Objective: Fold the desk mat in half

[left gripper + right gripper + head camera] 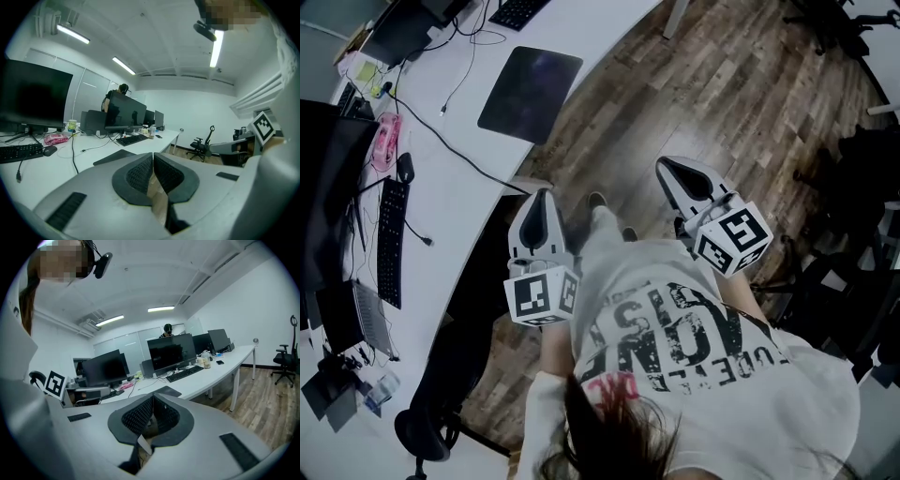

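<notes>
The desk mat [531, 94] is a dark rectangle lying flat near the curved front edge of the white desk [459, 197]. It also shows past the jaws in both gripper views as a desk mat [116, 157] [165, 391]. My left gripper [544, 195] is held over the desk's edge, short of the mat, and its jaws are shut with nothing between them. My right gripper [669, 168] is over the wooden floor to the right, well clear of the mat, and is also shut and empty. The pads [140, 173] [140, 416] meet at their tips in each gripper view.
On the desk stand monitors [328, 187], keyboards [391, 239] [517, 11], a mouse [405, 167], a pink item [386, 139] and trailing cables [450, 145]. Office chairs [431, 427] [201, 146] stand on the wooden floor [703, 84]. A person [121, 91] is behind the far monitors.
</notes>
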Demonstrator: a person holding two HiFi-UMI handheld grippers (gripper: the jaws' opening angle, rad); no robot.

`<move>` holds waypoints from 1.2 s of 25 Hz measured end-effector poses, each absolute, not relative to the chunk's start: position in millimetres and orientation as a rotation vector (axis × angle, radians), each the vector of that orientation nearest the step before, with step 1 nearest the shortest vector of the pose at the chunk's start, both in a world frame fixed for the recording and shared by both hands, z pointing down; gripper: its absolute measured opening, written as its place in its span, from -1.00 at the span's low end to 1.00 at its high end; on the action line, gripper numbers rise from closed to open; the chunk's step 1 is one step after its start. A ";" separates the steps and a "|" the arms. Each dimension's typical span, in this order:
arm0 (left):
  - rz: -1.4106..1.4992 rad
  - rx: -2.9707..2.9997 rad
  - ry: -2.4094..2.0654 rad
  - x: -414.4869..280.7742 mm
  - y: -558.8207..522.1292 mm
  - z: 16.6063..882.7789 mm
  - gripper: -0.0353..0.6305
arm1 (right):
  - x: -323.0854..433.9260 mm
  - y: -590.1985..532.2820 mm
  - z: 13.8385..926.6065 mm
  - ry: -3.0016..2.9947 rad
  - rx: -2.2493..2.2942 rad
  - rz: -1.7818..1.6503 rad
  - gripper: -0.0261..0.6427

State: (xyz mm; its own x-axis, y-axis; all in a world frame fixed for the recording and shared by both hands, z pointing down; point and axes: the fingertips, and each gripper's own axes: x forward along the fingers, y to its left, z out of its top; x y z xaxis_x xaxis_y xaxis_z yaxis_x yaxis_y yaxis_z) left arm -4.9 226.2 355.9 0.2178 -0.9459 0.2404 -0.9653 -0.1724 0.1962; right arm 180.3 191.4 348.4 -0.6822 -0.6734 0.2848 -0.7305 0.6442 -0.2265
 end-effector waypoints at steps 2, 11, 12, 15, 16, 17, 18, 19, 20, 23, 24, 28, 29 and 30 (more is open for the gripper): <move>0.089 2.190 -1.796 -14.5 212.5 352.9 -0.87 | 170.7 176.2 344.5 -2.693 1.152 0.483 -0.92; 0.067 2.149 -1.823 -60.5 166.9 352.8 -0.87 | 127.4 118.8 341.0 -2.703 1.128 0.470 -0.92; 0.062 2.143 -1.824 -64.1 163.5 353.3 -0.87 | 124.4 114.7 342.0 -2.701 1.126 0.471 -0.92; 0.055 2.131 -1.834 -75.1 154.0 355.1 -0.87 | 115.6 101.7 345.3 -2.693 1.118 0.469 -0.92; 0.054 2.125 -1.839 -79.5 151.3 355.8 -0.87 | 112.7 97.0 345.4 -2.694 1.119 0.468 -0.92; 0.054 2.117 -1.845 -83.9 149.3 356.9 -0.87 | 109.9 92.6 345.1 -2.696 1.123 0.468 -0.92; 0.055 2.108 -1.850 -87.8 147.8 358.3 -0.87 | 107.2 88.8 344.4 -2.698 1.128 0.469 -0.92; 0.057 2.098 -1.854 -90.9 146.8 360.1 -0.87 | 104.3 85.2 343.7 -2.702 1.130 0.472 -0.92; 0.059 2.088 -1.856 -93.1 145.8 361.9 -0.87 | 100.7 82.0 343.0 -2.706 1.127 0.474 -0.92; 0.066 2.071 -1.851 -94.8 141.1 366.2 -0.87 | 88.5 72.9 340.9 -2.724 1.097 0.474 -0.92; 0.066 2.067 -1.849 -95.0 139.0 367.2 -0.87 | 85.0 69.8 340.7 -2.729 1.087 0.474 -0.92; 0.064 2.048 -1.854 -98.2 129.9 370.1 -0.87 | 74.9 57.4 344.6 -2.733 1.061 0.488 -0.92; 0.062 2.040 -1.861 -99.9 127.3 370.3 -0.87 | 72.3 54.3 346.4 -2.732 1.049 0.494 -0.92; 0.059 2.028 -1.872 -102.0 124.9 370.1 -0.87 | 69.5 51.0 348.4 -2.730 1.032 0.501 -0.92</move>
State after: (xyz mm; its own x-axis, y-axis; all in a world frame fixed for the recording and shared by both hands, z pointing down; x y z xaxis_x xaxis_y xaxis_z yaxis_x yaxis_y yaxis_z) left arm -102.0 124.9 370.1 0.1126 -0.9526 0.2826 -0.9684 -0.0416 0.2457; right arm 69.5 51.0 348.4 -0.7428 -0.6069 0.2826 -0.6677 0.7024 -0.2466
